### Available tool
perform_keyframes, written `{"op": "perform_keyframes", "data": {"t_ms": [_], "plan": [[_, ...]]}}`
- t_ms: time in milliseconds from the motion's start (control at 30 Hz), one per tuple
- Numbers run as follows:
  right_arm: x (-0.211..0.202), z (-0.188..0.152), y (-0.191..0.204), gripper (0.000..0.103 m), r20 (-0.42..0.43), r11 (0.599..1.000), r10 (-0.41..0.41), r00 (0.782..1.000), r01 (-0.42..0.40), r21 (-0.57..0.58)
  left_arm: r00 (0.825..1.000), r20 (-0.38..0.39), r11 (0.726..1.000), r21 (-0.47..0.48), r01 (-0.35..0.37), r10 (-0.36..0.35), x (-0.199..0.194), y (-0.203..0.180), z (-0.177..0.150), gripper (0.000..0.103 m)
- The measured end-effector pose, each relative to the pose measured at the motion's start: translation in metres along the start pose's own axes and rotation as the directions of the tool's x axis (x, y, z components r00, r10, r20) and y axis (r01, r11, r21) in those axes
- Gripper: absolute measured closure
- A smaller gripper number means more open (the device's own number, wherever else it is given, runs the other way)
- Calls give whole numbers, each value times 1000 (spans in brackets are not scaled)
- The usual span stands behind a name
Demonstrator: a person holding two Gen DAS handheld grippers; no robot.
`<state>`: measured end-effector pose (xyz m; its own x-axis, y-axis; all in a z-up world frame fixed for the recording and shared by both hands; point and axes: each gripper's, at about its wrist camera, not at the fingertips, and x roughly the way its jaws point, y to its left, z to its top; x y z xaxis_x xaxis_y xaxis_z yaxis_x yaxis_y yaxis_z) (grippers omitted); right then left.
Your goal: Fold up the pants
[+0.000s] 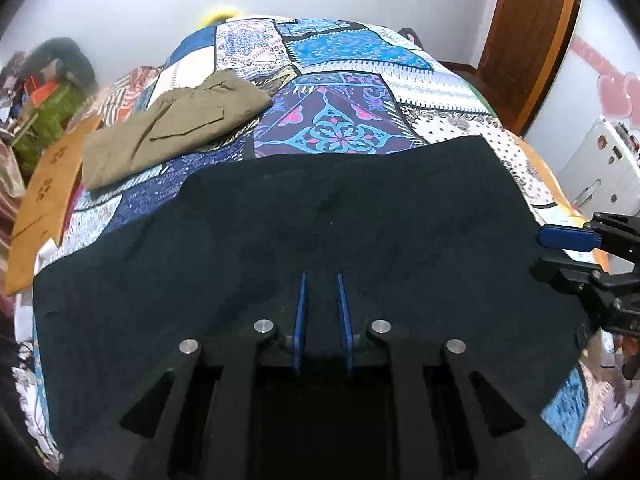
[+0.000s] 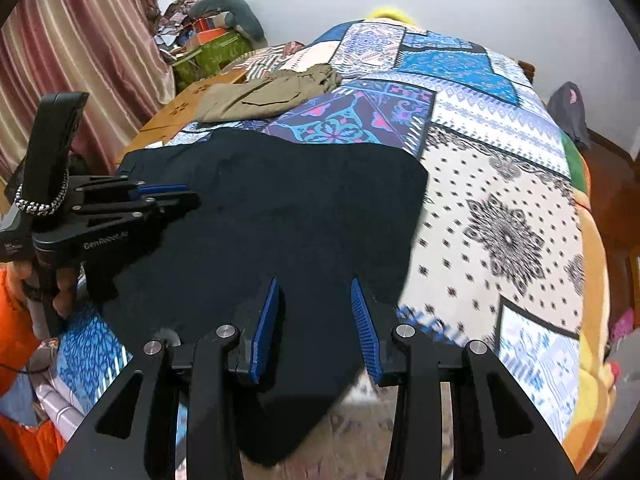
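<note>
Dark navy pants [image 1: 320,216] lie spread on the patchwork bedspread [image 1: 340,120], near edge hanging off the bed; they also show in the right wrist view [image 2: 280,208]. My left gripper [image 1: 322,280] sits low over the pants' near edge, its blue fingers [image 1: 301,312] a narrow gap apart with dark cloth between them; whether they pinch it is unclear. It also shows in the right wrist view [image 2: 176,196]. My right gripper [image 2: 314,286] is open, jaws wide, over the pants' near right corner. In the left wrist view it [image 1: 540,248] is at the pants' right edge.
Folded olive-khaki pants [image 1: 168,128] lie at the far left of the bed, also in the right wrist view [image 2: 264,96]. A cardboard sheet [image 1: 44,196] lies at the bed's left edge. Clutter and a curtain [image 2: 68,52] stand left; a wooden door [image 1: 528,36] stands right.
</note>
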<state>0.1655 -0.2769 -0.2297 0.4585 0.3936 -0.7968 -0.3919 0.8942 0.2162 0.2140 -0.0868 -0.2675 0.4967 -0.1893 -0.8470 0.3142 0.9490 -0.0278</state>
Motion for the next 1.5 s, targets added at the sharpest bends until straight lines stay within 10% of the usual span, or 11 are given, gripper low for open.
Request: {"op": "perform_keyframes", "data": {"t_ms": [333, 800, 1233, 1500], "plan": [[-38, 24, 44, 64, 105, 997, 5, 994, 2, -71, 984, 157, 992, -97, -75, 90, -86, 45, -11, 84], [-8, 57, 159, 62, 128, 951, 179, 975, -139, -276, 941, 207, 922, -338, -189, 268, -183, 160, -92, 48], [62, 42, 196, 61, -18, 933, 153, 988, -151, -327, 994, 72, 836, -548, -33, 87, -116, 190, -163, 40], [83, 36, 195, 61, -105, 934, 117, 988, -145, -326, 995, 96, 743, -663, 95, -42, -78, 202, -175, 39]]}}
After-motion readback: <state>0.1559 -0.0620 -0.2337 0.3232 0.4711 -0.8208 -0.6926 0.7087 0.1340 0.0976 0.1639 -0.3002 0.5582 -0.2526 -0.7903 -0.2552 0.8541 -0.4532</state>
